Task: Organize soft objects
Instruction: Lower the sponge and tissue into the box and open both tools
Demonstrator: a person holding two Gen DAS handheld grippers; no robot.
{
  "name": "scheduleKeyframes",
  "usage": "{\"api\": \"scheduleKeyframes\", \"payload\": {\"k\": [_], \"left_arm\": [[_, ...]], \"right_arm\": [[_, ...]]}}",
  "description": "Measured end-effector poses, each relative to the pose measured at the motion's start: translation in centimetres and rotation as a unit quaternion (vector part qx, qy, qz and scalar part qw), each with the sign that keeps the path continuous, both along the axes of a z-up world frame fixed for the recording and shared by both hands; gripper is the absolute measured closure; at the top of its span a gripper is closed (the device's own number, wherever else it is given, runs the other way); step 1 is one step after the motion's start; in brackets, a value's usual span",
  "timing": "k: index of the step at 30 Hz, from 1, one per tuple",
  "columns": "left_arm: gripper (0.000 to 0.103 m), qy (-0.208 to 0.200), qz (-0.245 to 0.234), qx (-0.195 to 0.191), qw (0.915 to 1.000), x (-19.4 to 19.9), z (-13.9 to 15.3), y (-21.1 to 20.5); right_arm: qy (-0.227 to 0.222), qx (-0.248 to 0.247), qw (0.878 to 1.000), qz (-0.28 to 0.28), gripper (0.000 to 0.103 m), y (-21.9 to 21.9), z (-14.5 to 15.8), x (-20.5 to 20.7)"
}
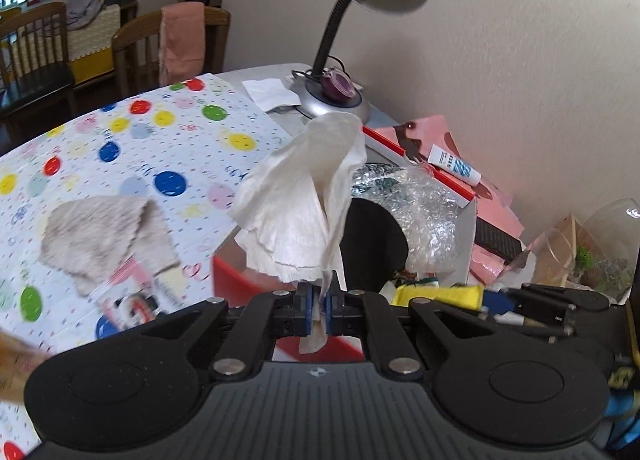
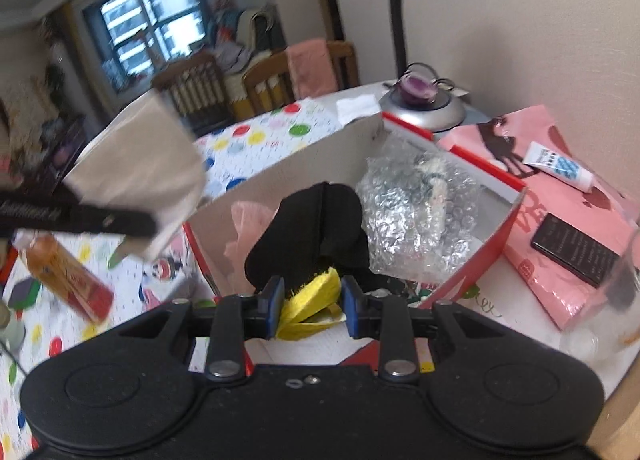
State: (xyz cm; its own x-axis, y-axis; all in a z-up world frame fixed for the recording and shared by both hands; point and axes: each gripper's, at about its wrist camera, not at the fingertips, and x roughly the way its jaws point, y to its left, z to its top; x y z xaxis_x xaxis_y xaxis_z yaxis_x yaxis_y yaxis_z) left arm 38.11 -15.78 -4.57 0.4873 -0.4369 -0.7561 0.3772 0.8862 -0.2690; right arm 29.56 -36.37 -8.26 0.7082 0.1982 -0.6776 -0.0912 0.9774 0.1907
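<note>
Tissue (image 1: 304, 195), white and crumpled, hangs pinched in the clenched left claw (image 1: 316, 306) above the red box (image 2: 486, 256). The right claw (image 2: 313, 310) grips a yellow sponge (image 2: 310, 300) over the box's near edge. Inside the box lie a black cloth (image 2: 312, 227), bubble wrap (image 2: 416, 219) and a pink cloth (image 2: 244, 227). A beige towel (image 1: 108, 236) lies on the dotted bench (image 1: 168, 147). A lamp (image 1: 340, 59), pink bag (image 2: 560, 227) and tube (image 2: 558, 165) crowd the wall side.

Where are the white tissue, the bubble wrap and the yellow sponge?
white tissue (image 1: 296, 195), left wrist view, middle of its hanging sheet.
bubble wrap (image 2: 416, 215), right wrist view, centre of the bundle.
yellow sponge (image 2: 310, 298), right wrist view, its yellow face.
</note>
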Motion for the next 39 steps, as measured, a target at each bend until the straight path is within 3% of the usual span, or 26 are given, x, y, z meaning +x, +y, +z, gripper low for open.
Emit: {"api": "scheduleKeyframes", "payload": {"k": [7, 13, 22, 39], "left_arm": [[0.097, 0.024, -0.045, 0.021, 0.9985, 2.5, -1.7, -4.9], [0.097, 0.053, -0.07, 0.015, 0.996, 4.2, -3.5, -7.6], [0.097, 0.094, -0.056, 0.003, 0.9939, 6.9, -6.7, -7.4], [0.097, 0.107, -0.054, 0.064, 0.9907, 6.8, -9.3, -7.7]], "right_arm": [[0.026, -0.016, 0.997, 0.07, 0.074, 0.1, -1.1, 1.9], [0.046, -0.026, 0.994, 0.099, 0.074, 0.0, -2.4, 3.5], [0.07, -0.039, 0.99, 0.113, 0.074, -0.2, -4.2, 5.0], [0.086, -0.063, 0.986, 0.126, 0.071, 0.1, -4.6, 5.5]]}}
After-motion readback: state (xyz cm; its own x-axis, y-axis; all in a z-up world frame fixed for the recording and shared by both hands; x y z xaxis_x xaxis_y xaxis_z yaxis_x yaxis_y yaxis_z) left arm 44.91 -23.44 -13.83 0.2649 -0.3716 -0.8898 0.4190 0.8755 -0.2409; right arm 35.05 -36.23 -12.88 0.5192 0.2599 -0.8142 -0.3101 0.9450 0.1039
